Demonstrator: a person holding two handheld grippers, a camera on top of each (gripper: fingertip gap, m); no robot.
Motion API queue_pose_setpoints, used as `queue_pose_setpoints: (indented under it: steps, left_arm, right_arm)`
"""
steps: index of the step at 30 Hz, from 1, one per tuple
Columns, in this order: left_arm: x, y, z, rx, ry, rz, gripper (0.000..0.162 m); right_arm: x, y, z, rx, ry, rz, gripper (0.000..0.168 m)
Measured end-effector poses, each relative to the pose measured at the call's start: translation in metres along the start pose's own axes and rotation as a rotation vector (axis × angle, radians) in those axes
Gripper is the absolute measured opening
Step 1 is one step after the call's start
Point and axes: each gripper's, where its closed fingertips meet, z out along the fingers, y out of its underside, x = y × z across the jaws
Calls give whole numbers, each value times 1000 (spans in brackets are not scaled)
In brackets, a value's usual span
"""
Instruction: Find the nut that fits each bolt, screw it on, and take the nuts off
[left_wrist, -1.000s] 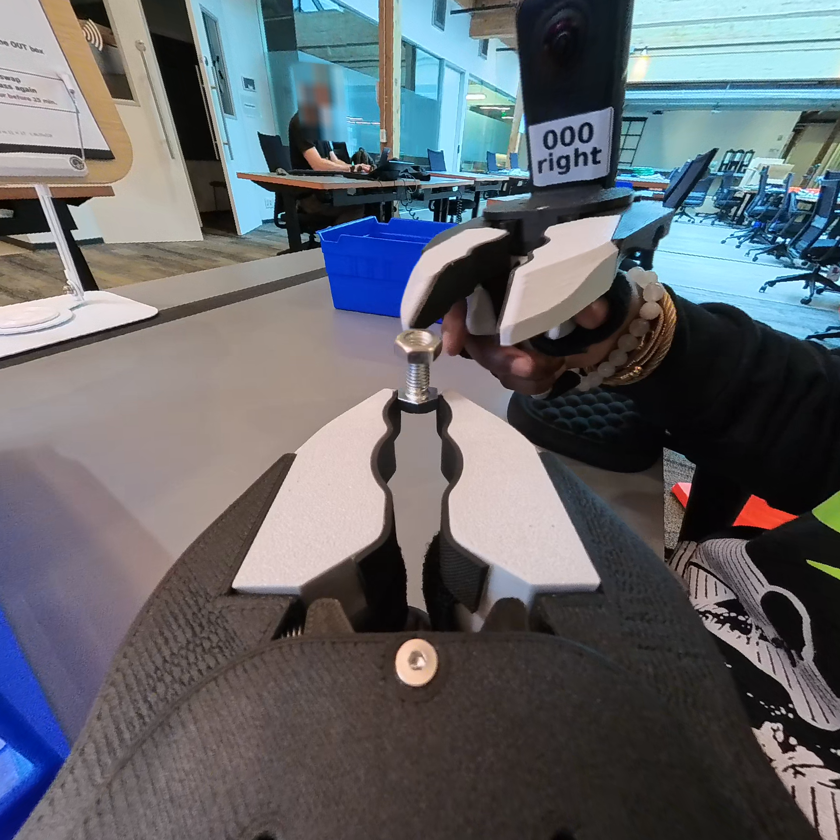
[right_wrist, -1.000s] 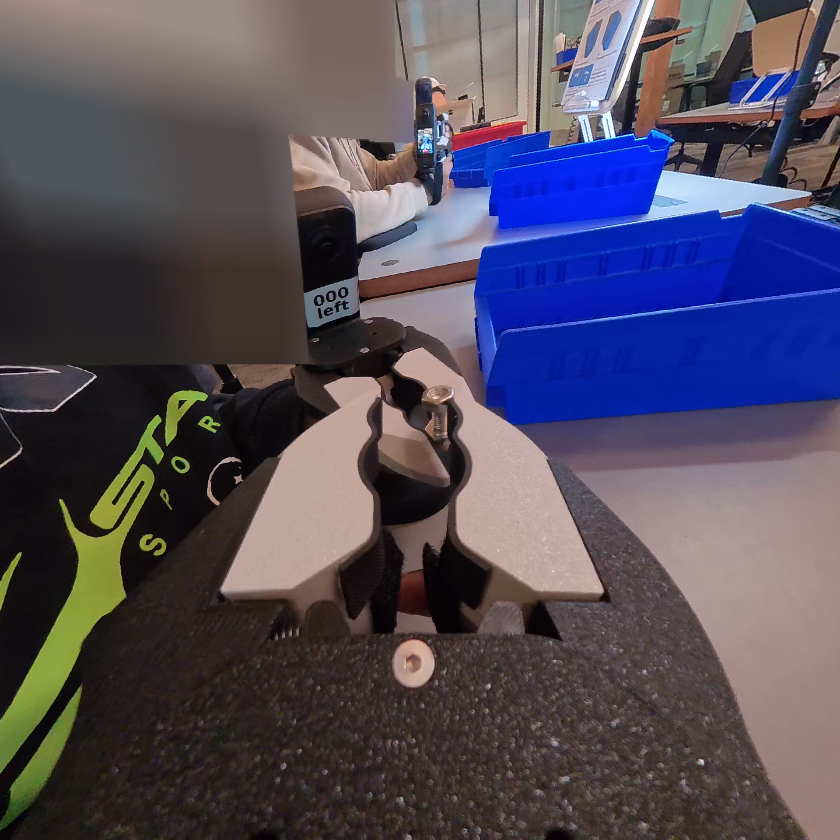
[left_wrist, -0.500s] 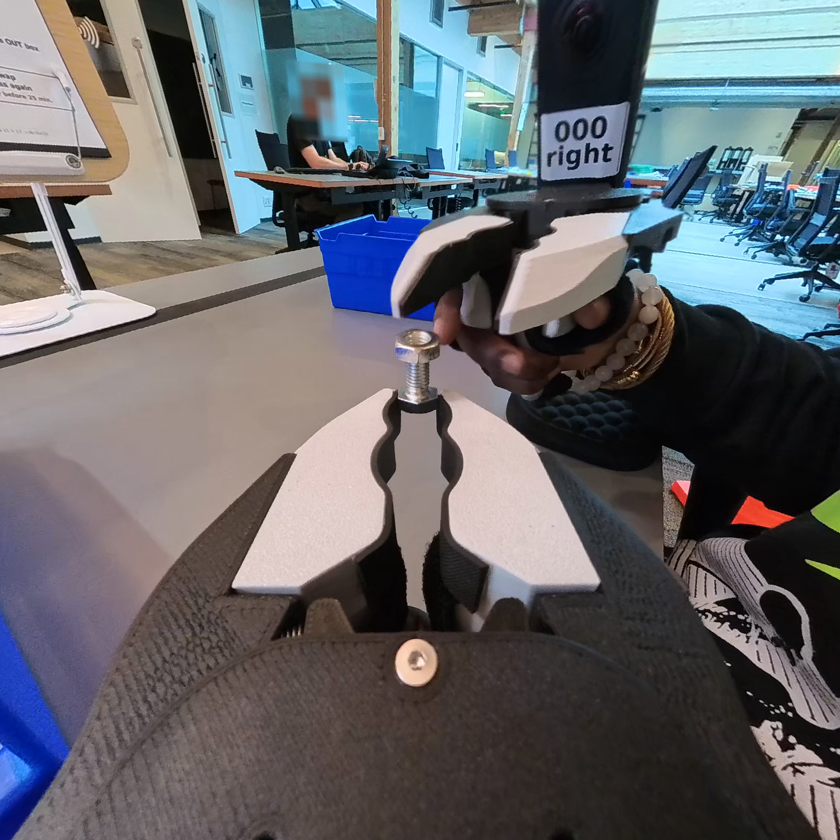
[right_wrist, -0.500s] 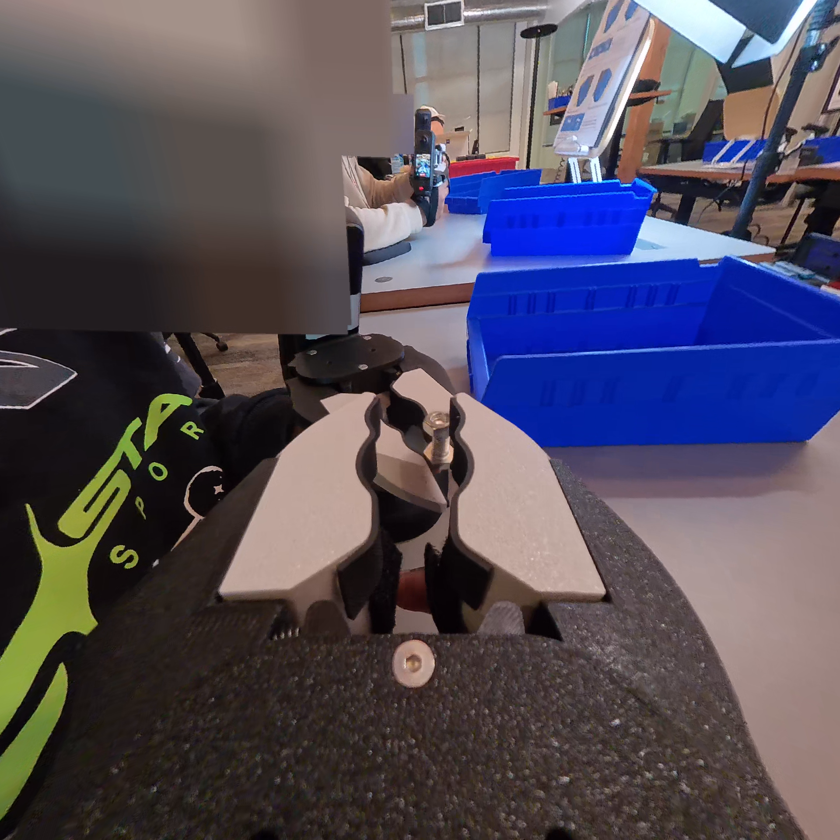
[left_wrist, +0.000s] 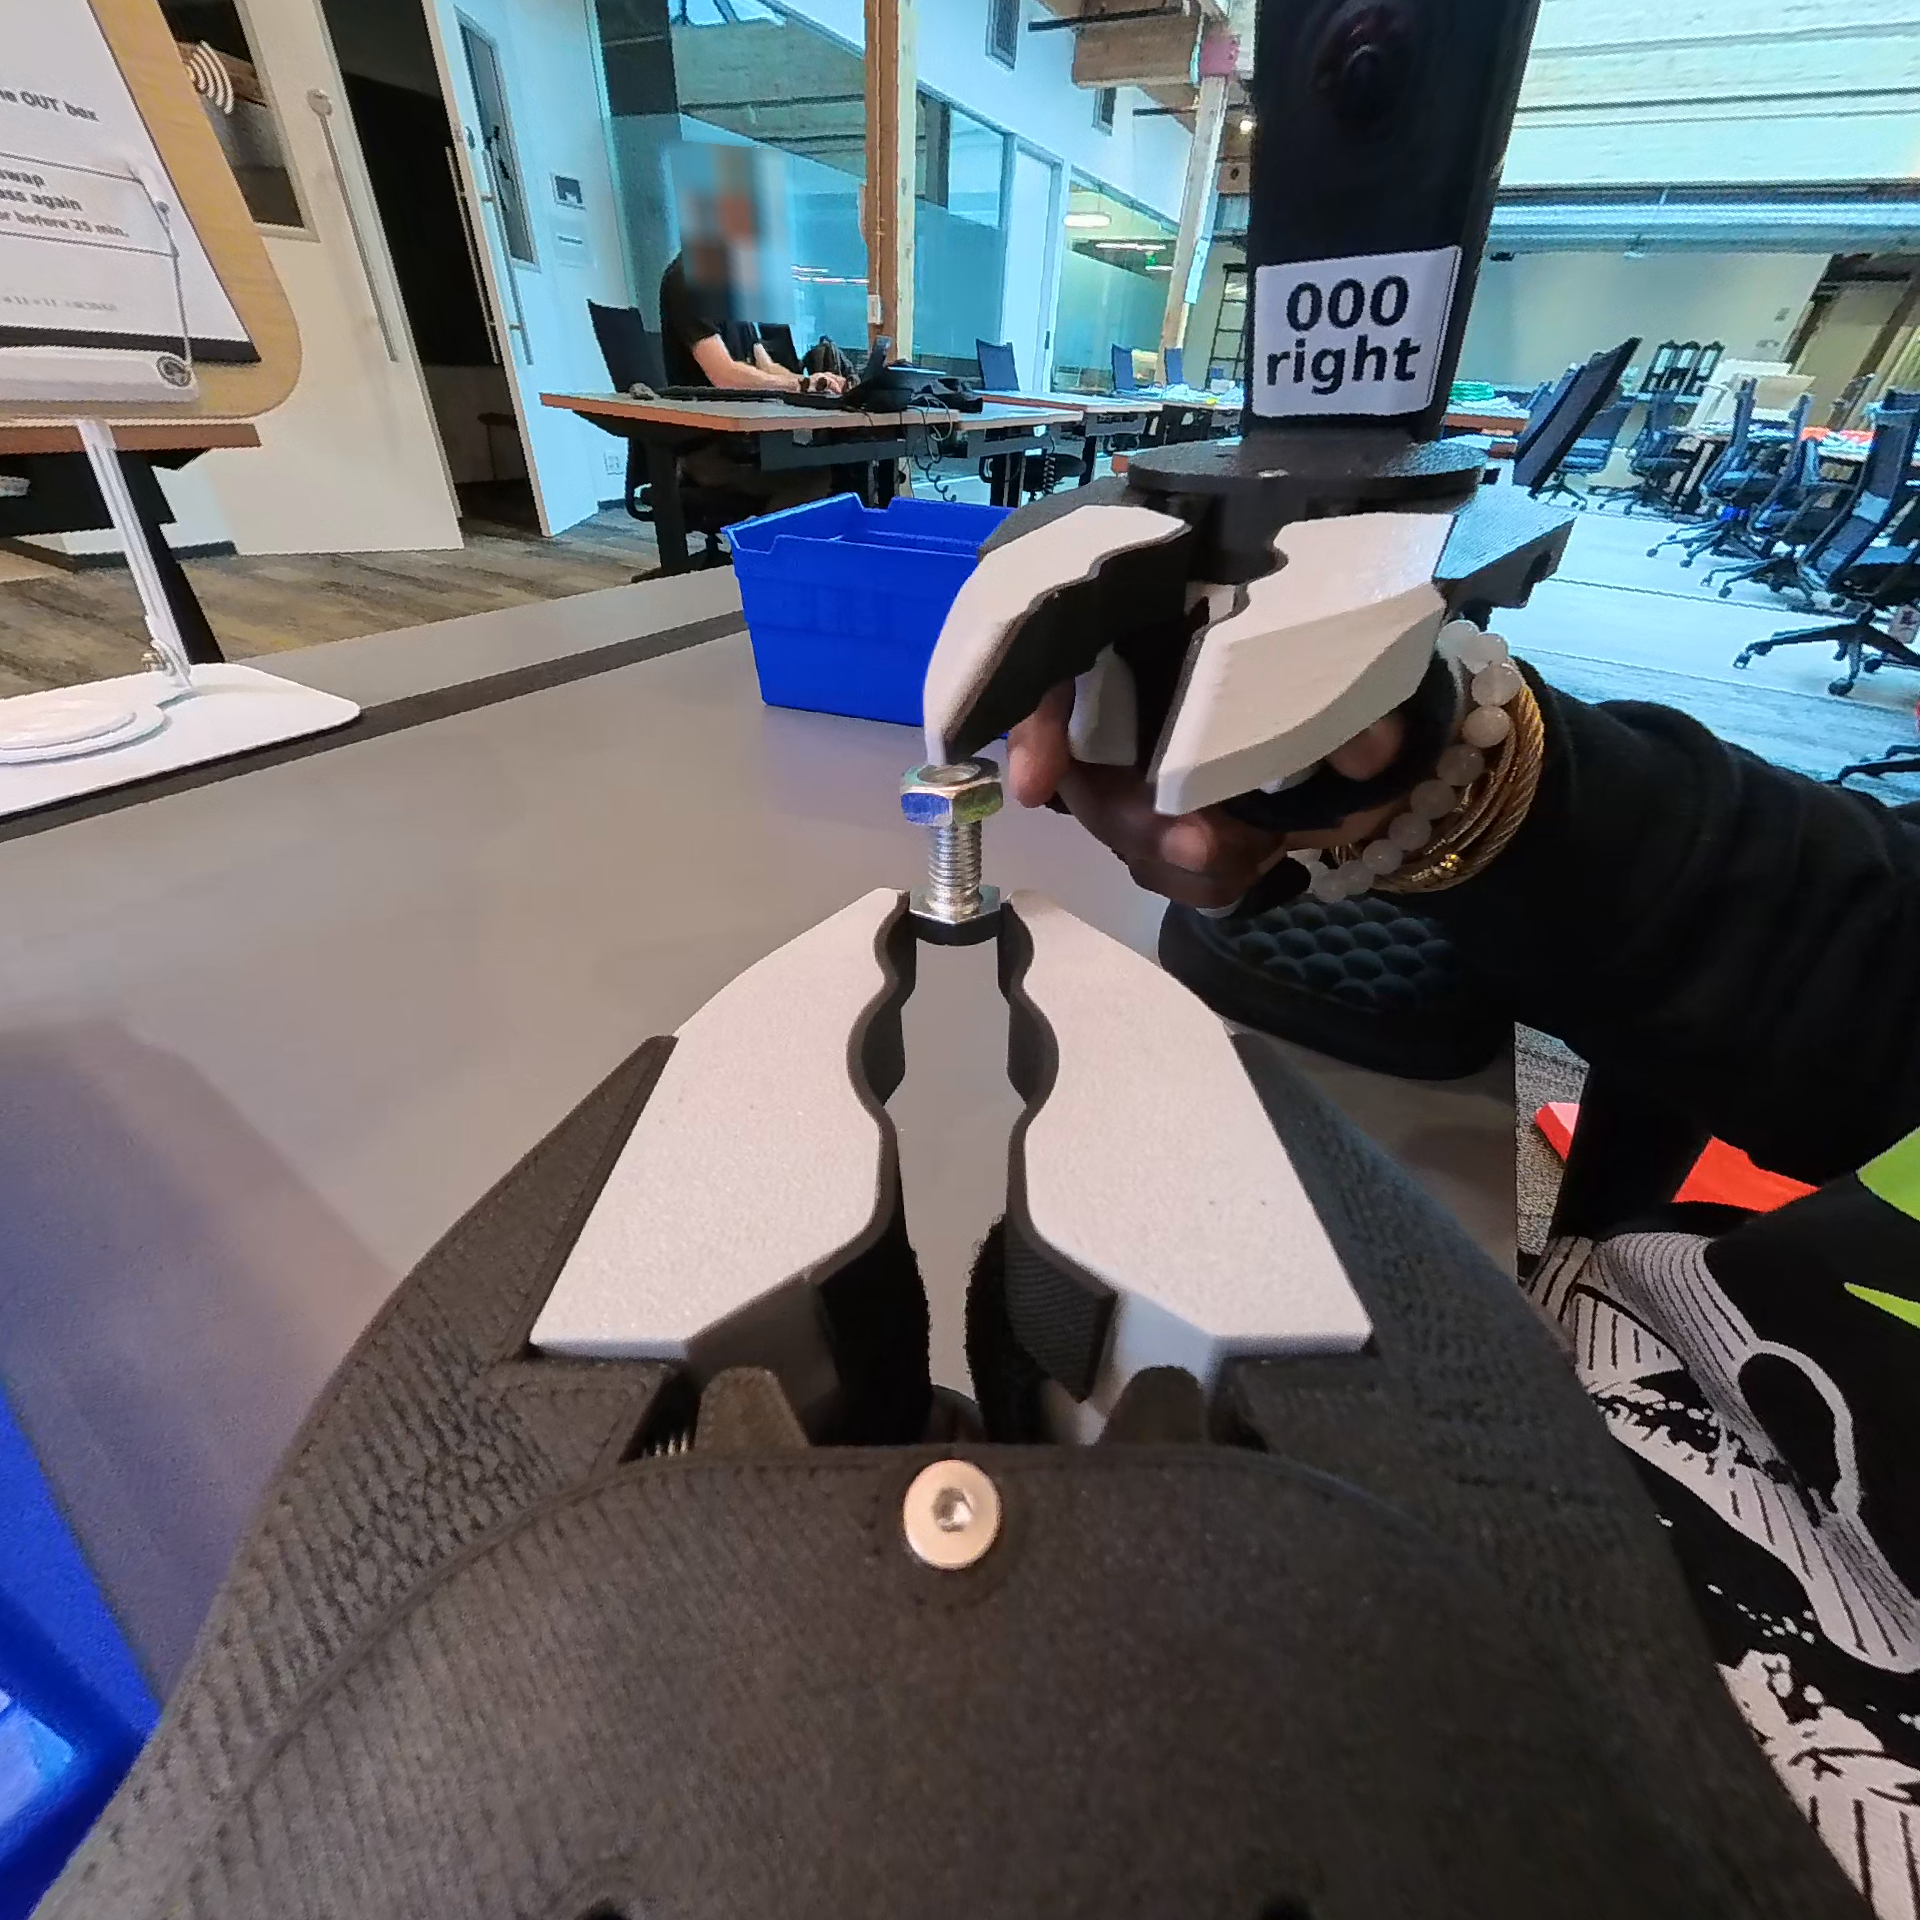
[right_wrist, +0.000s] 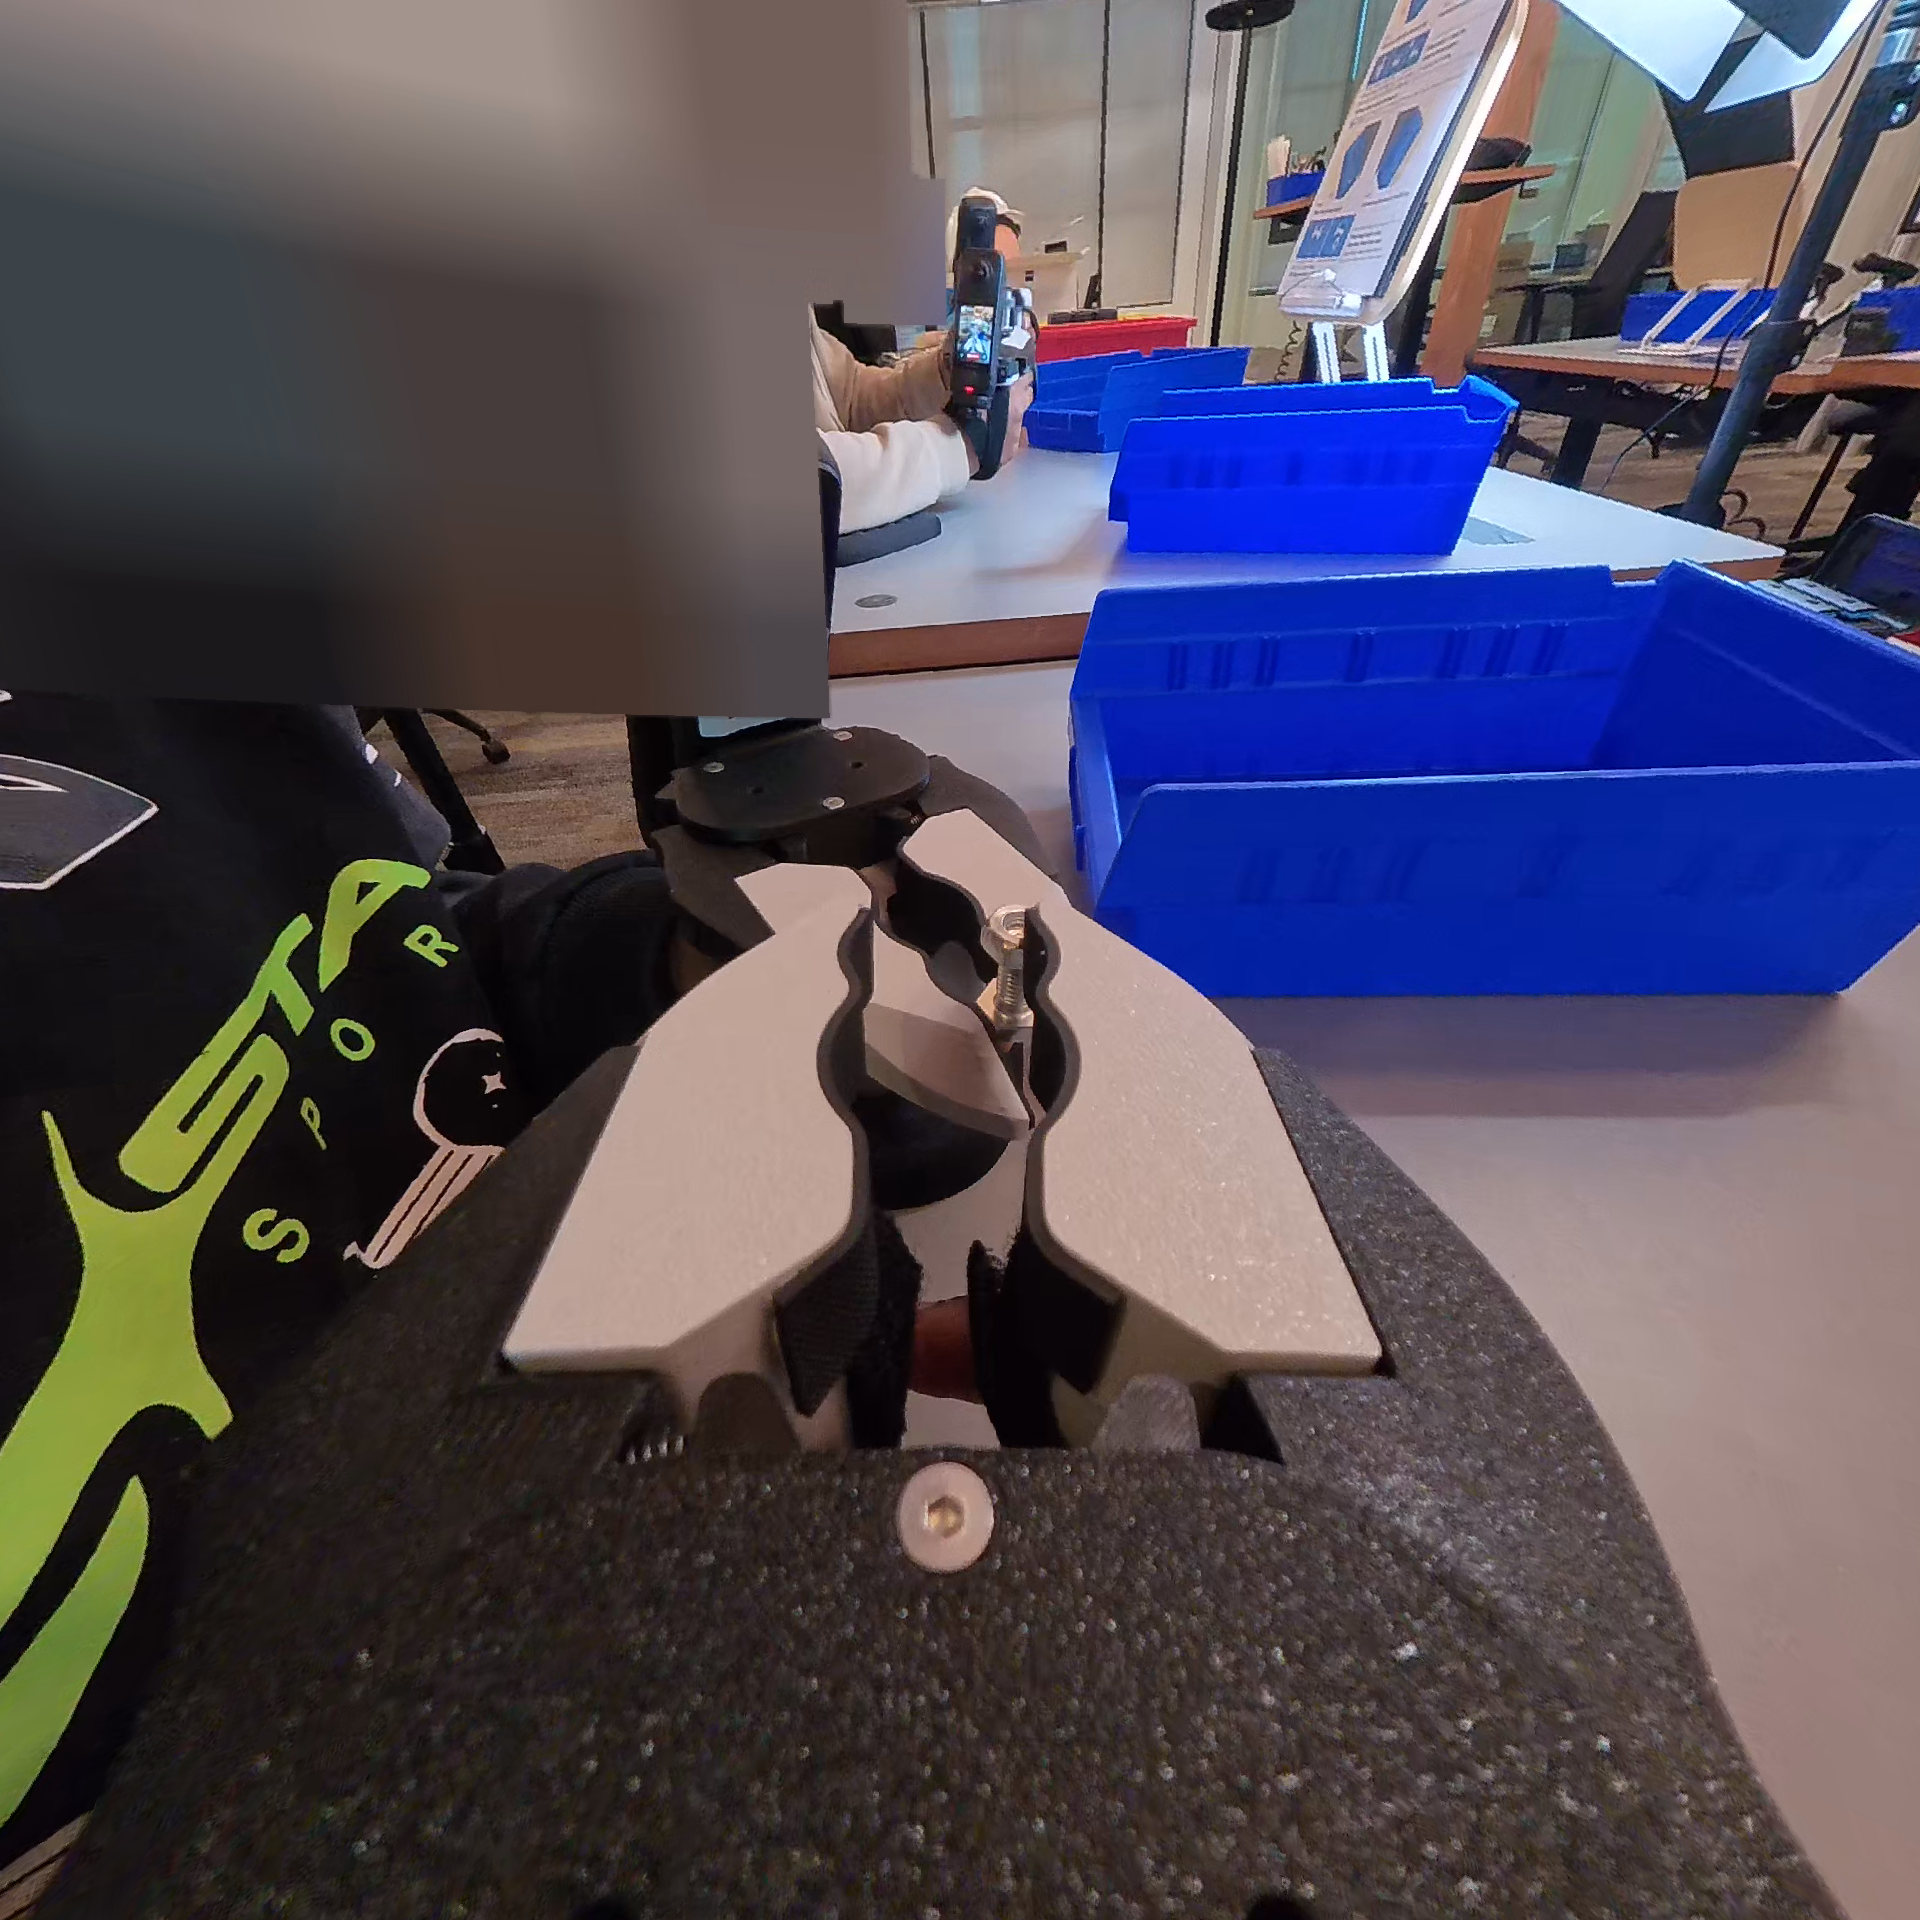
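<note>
A silver bolt (left_wrist: 954, 862) stands upright with a hex nut (left_wrist: 951, 795) at the top of its thread. My left gripper (left_wrist: 954, 916) is shut on the bolt's head and holds it just above the grey table (left_wrist: 468, 935). My right gripper (left_wrist: 1049, 774) is open above and to the right of the nut, and one of its fingertips (left_wrist: 943, 740) touches the nut's top edge. In the right wrist view the nut (right_wrist: 1006, 925) lies against the inner edge of the right finger of my right gripper (right_wrist: 945, 920), with my left gripper (right_wrist: 1003, 1039) below it.
A large blue bin (right_wrist: 1455, 883) stands on the table right of the grippers, and a smaller blue bin (left_wrist: 862, 623) stands behind the bolt. Another blue bin's edge (left_wrist: 42, 1662) is at lower left. A black pad (left_wrist: 1330, 987) and a white sign stand (left_wrist: 156, 707) are nearby. My right fingertips sit around 4 cm from my left ones.
My right gripper has turned from a tilt to level over the nut, its fingertip now on the nut's top. My left gripper keeps its hold on the bolt.
</note>
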Motion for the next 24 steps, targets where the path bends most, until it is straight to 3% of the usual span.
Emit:
queue_pose_setpoints:
  steps: [11, 17, 24]
  left_arm:
    - [0, 0, 0, 1, -1, -2, 15]
    - [0, 0, 0, 1, -1, -1, 15]
    - [-1, 0, 0, 3, -3, -4, 15]
  right_arm:
    - [-1, 0, -1, -3, 1, -6, 27]
    - [4, 0, 0, 9, 21, 22, 42]
    - [1, 4, 2, -10, 10, 24, 42]
